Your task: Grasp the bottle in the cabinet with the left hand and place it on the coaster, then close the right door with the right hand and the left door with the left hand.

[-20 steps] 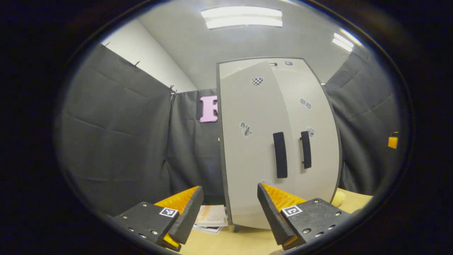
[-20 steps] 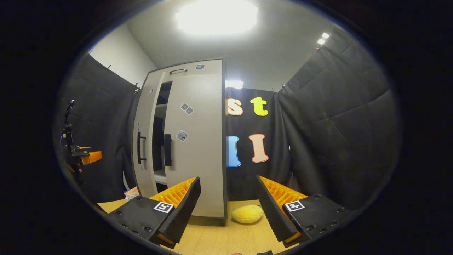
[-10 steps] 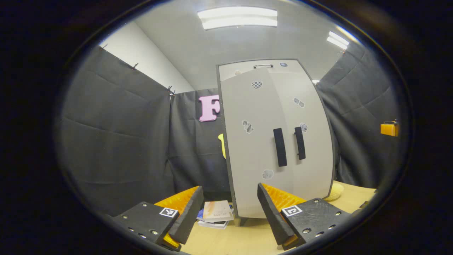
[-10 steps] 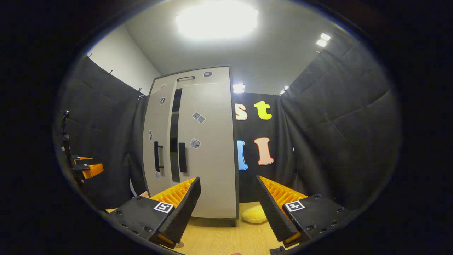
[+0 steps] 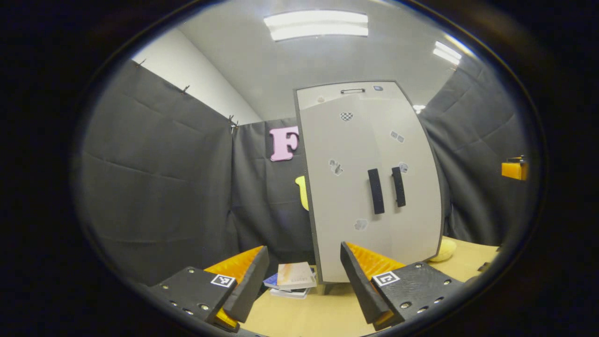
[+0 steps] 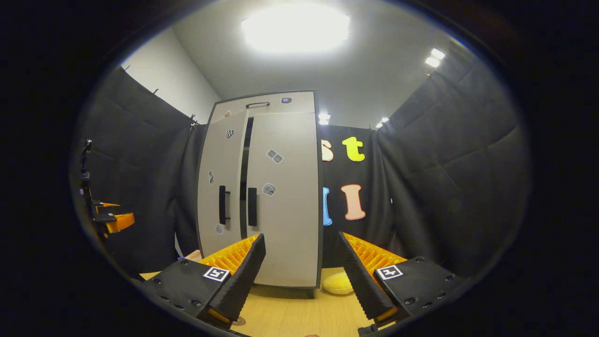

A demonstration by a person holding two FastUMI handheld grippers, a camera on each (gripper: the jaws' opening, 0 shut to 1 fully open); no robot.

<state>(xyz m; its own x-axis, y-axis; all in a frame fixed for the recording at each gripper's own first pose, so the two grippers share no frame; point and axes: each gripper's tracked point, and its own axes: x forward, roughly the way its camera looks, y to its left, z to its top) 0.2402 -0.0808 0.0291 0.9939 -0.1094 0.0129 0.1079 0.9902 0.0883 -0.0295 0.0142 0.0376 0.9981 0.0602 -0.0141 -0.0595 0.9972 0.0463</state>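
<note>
In the left gripper view, the left gripper (image 5: pixel 304 276) hung above the counter (image 5: pixel 309 318) with its fingers (image 5: pixel 250 276) spread wide and nothing between them. Straight ahead past the fingertips stood the cabinet (image 5: pixel 369 182), upright on the counter. From here its left door (image 5: pixel 341 187) and right door (image 5: pixel 412 178) looked flush, their two dark handles (image 5: pixel 376 191) side by side. Between the fingers, just short of the cabinet's foot, lay a small stack of books (image 5: pixel 292 280). Beyond the right-hand finger, past the cabinet's corner, a yellow sponge (image 5: pixel 443 250) sat on the counter. At the far right edge the right gripper (image 5: pixel 514 169) showed, well apart.

Over to the right gripper view: the right gripper (image 6: pixel 302 276) was held the same way, fingers (image 6: pixel 243 274) splayed and empty. The cabinet (image 6: pixel 262 187) stood ahead of the left-hand finger. Here a narrow dark gap ran between the left door (image 6: pixel 217 182) and the right door (image 6: pixel 288 196), so the left one sat slightly ajar. The sponge (image 6: pixel 337 283) lay between the fingers, beside the cabinet's base. The left gripper (image 6: pixel 112 217) showed at the far left edge. Neither bottle nor coaster could be made out.
</note>
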